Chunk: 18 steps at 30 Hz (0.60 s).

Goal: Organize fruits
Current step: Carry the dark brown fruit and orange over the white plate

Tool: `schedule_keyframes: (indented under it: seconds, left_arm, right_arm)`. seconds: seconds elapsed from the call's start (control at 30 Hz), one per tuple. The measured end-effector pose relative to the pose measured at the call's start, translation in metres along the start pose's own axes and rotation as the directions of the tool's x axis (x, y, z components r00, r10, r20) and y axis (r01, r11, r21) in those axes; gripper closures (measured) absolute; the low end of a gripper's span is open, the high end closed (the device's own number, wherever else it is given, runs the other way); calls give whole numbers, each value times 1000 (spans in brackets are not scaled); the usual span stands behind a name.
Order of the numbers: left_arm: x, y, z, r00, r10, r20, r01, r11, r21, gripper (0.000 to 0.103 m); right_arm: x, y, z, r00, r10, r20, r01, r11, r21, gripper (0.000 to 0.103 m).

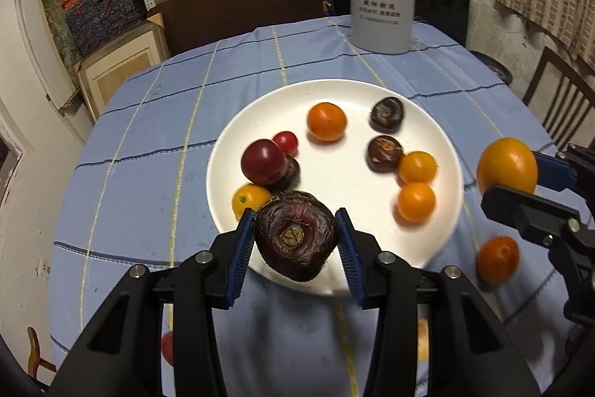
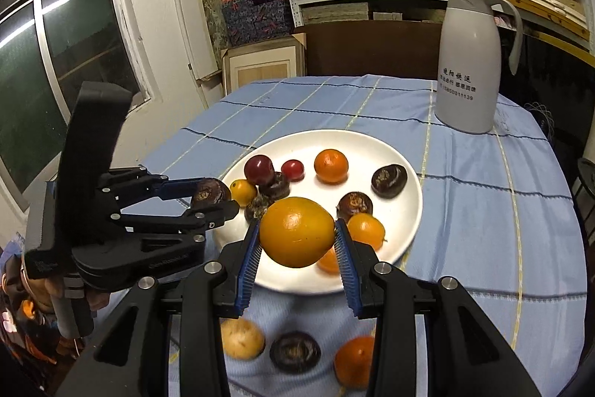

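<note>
The left gripper [image 1: 295, 240] clamps a dark chestnut [image 1: 295, 239] and the right gripper [image 2: 297, 240] an orange fruit [image 2: 296, 231], both held above the plate's [image 1: 334, 173] near rim. Round fruit could slip from the pads, or roll into the crowded pieces. The jug [image 2: 468, 62] bears Chinese print and a number, seemingly 15850011139.

Right gripper [image 2: 297, 240]: we see its blue pads clamped on a large orange fruit [image 2: 296, 231] above the white plate [image 2: 405, 211] | Left gripper [image 2: 214, 198]: at left, closed on a dark water chestnut [image 2: 209, 191] | Plate: we count mixed fruits | Tablecloth [image 2: 483, 211]: blue checked, bearing a white jug [image 2: 468, 62]
</note>
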State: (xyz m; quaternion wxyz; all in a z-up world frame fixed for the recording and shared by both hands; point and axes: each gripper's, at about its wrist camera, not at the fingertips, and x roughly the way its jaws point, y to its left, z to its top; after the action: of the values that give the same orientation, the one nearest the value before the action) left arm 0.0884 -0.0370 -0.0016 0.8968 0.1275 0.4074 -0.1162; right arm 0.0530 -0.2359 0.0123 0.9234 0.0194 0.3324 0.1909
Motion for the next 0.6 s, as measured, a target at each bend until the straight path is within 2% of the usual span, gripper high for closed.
schedule_keyframes:
  seconds: [0.6]
  left_arm:
    - [36, 12, 25, 1000, 18, -22, -18, 1000, 2, 60]
  right_arm:
    - [39, -22, 26, 999, -17, -31, 17, 1000, 8, 63]
